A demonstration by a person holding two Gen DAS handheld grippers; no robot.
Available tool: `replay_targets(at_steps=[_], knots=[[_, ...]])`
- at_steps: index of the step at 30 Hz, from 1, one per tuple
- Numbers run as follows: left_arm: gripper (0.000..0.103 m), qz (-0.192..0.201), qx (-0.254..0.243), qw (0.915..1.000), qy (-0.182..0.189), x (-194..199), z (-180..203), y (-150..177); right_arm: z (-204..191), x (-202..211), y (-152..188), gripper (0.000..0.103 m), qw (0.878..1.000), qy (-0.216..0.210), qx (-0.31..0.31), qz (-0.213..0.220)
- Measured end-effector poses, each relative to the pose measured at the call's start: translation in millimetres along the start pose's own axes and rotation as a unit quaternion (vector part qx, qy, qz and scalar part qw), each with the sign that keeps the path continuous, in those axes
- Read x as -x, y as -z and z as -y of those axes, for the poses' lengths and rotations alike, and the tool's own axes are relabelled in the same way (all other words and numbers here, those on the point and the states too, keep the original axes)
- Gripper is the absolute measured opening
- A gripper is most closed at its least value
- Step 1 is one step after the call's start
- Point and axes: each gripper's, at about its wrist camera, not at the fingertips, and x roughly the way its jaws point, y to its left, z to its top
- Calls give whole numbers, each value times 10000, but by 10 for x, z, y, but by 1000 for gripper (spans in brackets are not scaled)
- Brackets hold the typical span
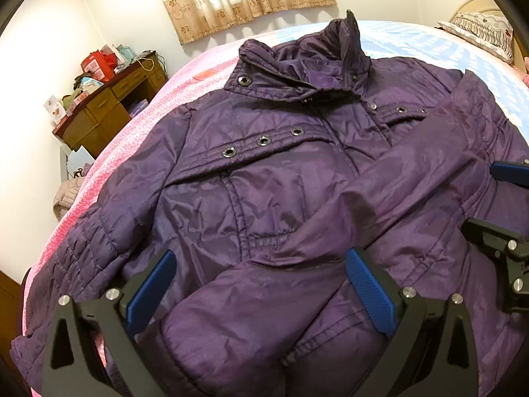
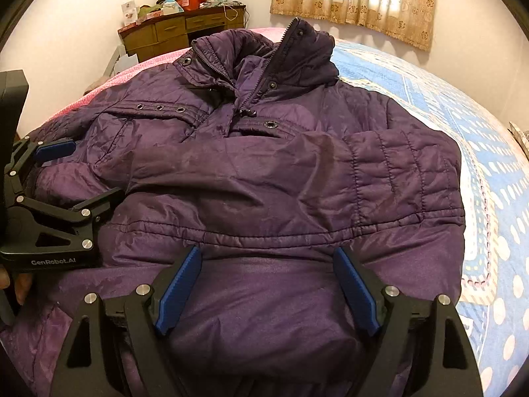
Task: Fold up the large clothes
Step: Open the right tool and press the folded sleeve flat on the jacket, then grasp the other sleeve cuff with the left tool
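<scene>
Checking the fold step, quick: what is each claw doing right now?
Left claw: open, jaws astride the purple jacket sleeve cuff, not pinching.
Right claw: open over the jacket hem, holding nothing.

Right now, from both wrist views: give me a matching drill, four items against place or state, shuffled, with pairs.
Column one:
1. purple jacket
2. jacket sleeve
3. wooden desk
4. right gripper

Column two:
A. against the far wall, cluttered on top
B. folded across the chest
C. jaws open over the hem
D. spread front-up on the bed, collar away from the cameras

Pairs: 1-D, 2-B, 3-A, 4-C
</scene>
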Motion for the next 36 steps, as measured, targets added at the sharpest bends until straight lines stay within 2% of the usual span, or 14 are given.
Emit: replay_targets(at_steps=[32,34,35,36], knots=[[103,-13,6,10000,-6,4,10,-12,22,27,-34,84,10000,30,-4,19],[101,-95,-70,9999,111,58,-26,-42,10,143,-52,84,9994,245,228,26],[95,-70,-199,9996,171,173,-66,-41,21,299,-48,84,9981,526,286,150],[94,-1,-209,9996,201,294,-130,-17,44,442,-43,84,9975,607,250,275]])
